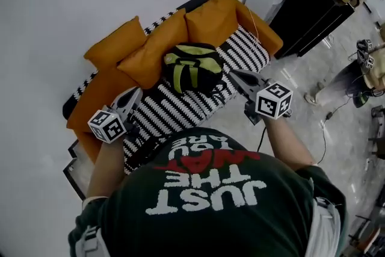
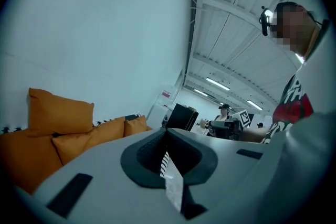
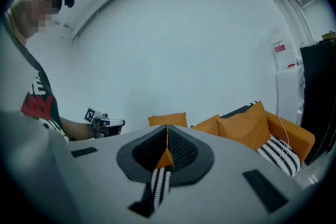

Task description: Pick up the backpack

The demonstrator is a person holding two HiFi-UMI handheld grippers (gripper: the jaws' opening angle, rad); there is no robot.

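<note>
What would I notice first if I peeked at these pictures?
The black and lime-green backpack jumps out first, sitting in the middle of the zebra-striped sofa, in front of bright orange cushions. Next come the left gripper and right gripper, held either side of it, fingers shut on nothing.

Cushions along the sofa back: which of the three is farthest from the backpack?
The cushion at the head view's left end; the other two sit right beside the backpack.
</note>
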